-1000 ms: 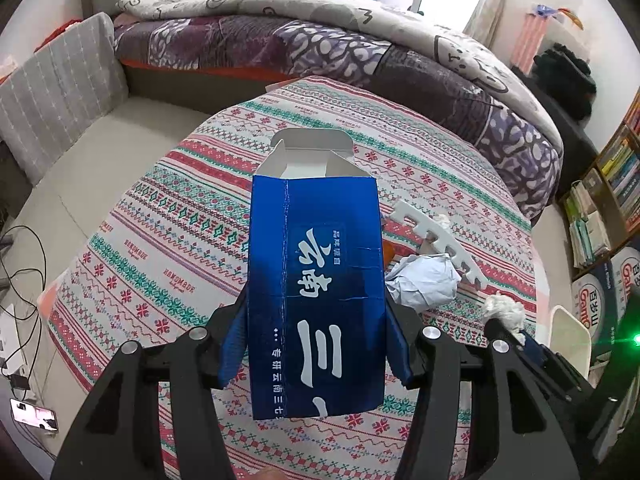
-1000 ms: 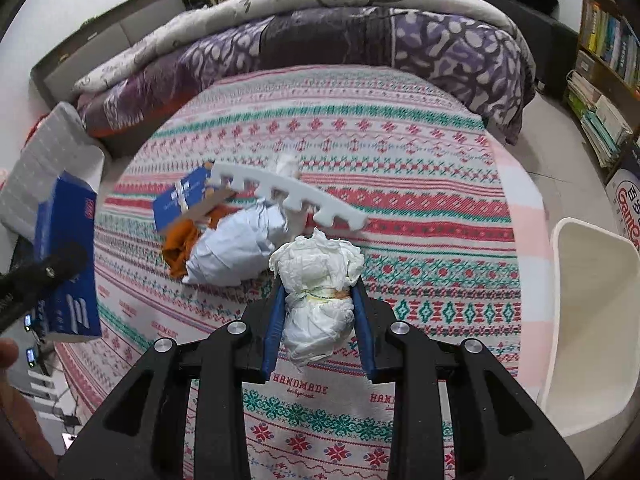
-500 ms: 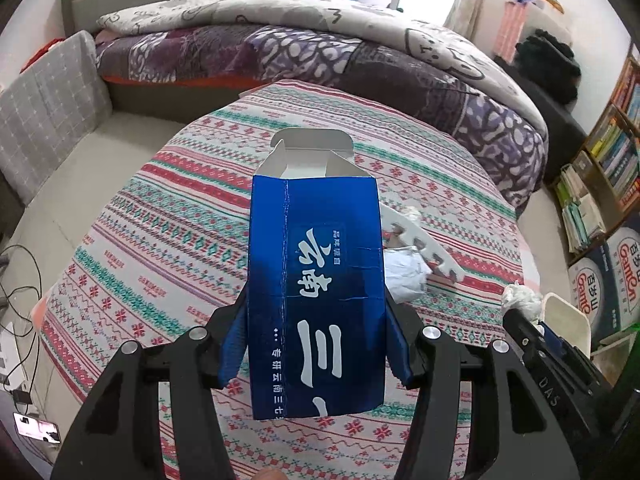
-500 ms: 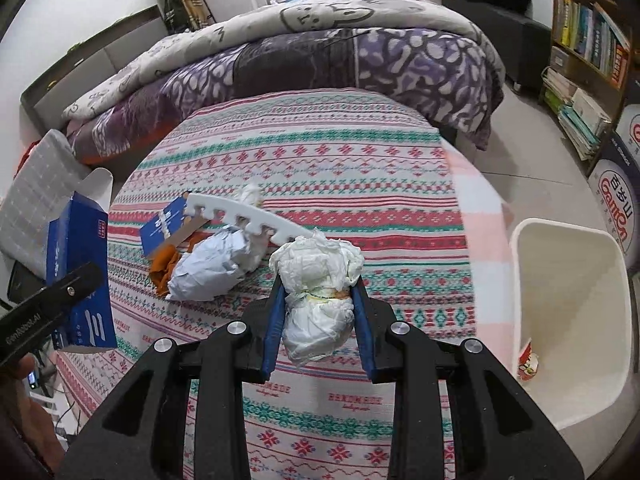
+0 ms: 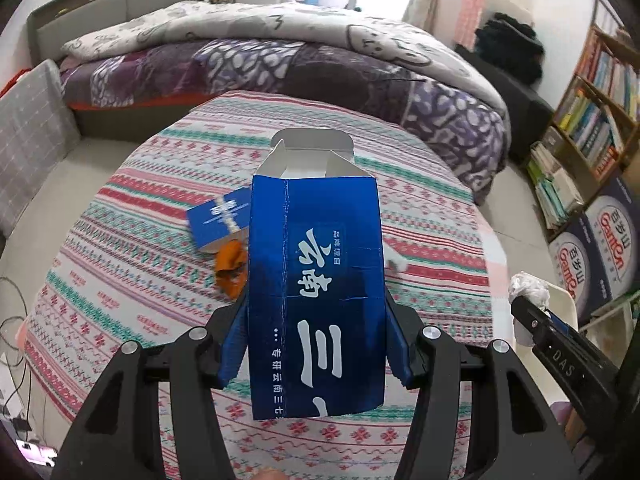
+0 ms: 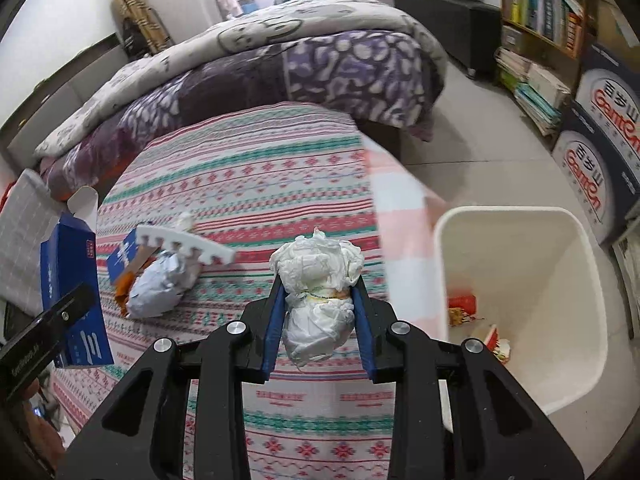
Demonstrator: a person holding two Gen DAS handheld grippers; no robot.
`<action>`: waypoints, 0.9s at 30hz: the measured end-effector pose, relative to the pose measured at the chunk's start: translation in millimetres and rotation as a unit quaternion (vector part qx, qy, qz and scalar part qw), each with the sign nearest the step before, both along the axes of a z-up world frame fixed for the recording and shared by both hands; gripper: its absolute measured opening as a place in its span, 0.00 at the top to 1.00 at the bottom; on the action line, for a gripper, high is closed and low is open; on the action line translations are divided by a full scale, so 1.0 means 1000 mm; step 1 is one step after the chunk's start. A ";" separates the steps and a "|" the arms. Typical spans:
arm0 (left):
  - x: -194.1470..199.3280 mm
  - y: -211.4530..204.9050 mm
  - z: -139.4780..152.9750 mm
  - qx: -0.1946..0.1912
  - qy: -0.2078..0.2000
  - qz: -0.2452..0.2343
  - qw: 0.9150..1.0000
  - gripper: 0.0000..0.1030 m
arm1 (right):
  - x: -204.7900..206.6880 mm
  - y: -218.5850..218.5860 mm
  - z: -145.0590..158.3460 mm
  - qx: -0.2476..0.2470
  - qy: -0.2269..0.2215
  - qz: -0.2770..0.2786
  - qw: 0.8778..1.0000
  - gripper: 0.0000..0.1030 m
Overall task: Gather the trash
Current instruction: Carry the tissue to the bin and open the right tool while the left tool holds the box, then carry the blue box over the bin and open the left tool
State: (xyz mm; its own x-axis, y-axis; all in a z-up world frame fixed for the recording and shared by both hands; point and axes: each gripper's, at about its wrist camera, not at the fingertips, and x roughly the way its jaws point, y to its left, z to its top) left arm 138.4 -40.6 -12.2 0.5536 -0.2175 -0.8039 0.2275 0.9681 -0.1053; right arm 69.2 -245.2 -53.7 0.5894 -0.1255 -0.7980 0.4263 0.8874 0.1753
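Holding a white paper wad (image 6: 318, 280) tight, the right gripper (image 6: 318, 300) is nearer the white bin (image 6: 516, 216), which stands past the table's right edge. The left gripper (image 5: 316, 332) clamps a tall blue box (image 5: 316, 280) over the table (image 6: 248, 168), farther away.

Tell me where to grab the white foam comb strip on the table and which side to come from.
Grip the white foam strip across its plain long back edge, near the free end that sticks out toward the bin. Come from above with the jaws across its width. That end looks clear, while the other end seems to rest on the crumpled paper ball and small blue card, and the toothed edge offers a poor bite.
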 end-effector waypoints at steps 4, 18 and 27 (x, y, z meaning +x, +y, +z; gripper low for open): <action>-0.008 -0.017 0.002 -0.005 -0.010 -0.028 1.000 0.45 | -0.010 -0.016 0.002 -0.001 0.000 -0.023 1.000 0.70; -0.038 -0.085 0.003 -0.009 -0.037 -0.128 0.991 0.45 | -0.058 -0.095 0.001 0.012 0.012 -0.138 0.990 0.67; -0.048 -0.131 -0.007 -0.020 -0.020 -0.175 0.984 0.45 | -0.095 -0.136 0.006 0.023 -0.002 -0.210 0.977 0.37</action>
